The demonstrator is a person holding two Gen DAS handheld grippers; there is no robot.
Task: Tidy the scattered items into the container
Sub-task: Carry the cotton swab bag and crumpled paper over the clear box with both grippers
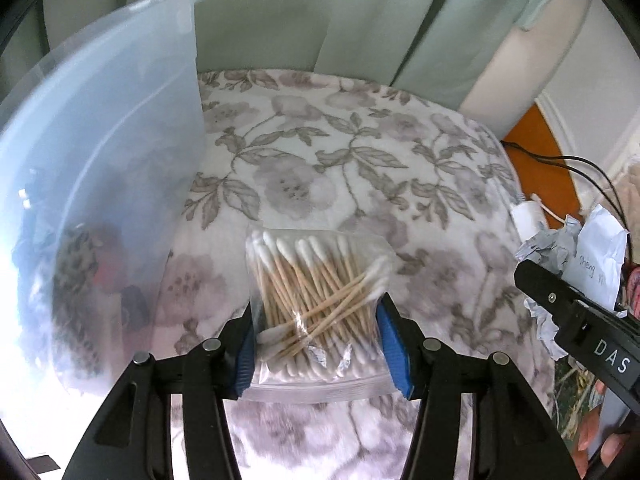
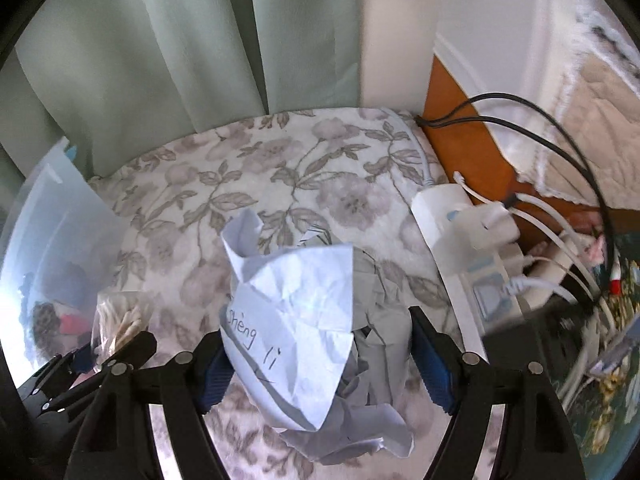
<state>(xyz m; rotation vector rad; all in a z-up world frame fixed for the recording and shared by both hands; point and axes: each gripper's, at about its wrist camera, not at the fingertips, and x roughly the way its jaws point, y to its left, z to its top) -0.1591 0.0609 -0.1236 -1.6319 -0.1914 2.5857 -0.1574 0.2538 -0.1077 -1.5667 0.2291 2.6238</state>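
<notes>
Precariously, the left hand-held gripper [image 1: 316, 344] pinched a slippery clear bag of cotton swabs [image 1: 320, 304] while the right hand-held gripper [image 2: 320, 360] clamped loosely crumpled white paper [image 2: 304, 320]; either risked dropping short of the translucent plastic container [image 1: 100, 160].

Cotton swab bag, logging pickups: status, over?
Left hand-held gripper shut on cotton swab bag. Right hand-held gripper shut on crumpled paper. Container left of both, path clear.

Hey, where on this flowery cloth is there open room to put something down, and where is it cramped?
The floral cloth lies bare from the clear container's wall across to the curtain. The right edge is crowded: a power strip with plugs and black cables. The container already holds things. The bag of cotton swabs and crumpled paper fill the near side.
</notes>
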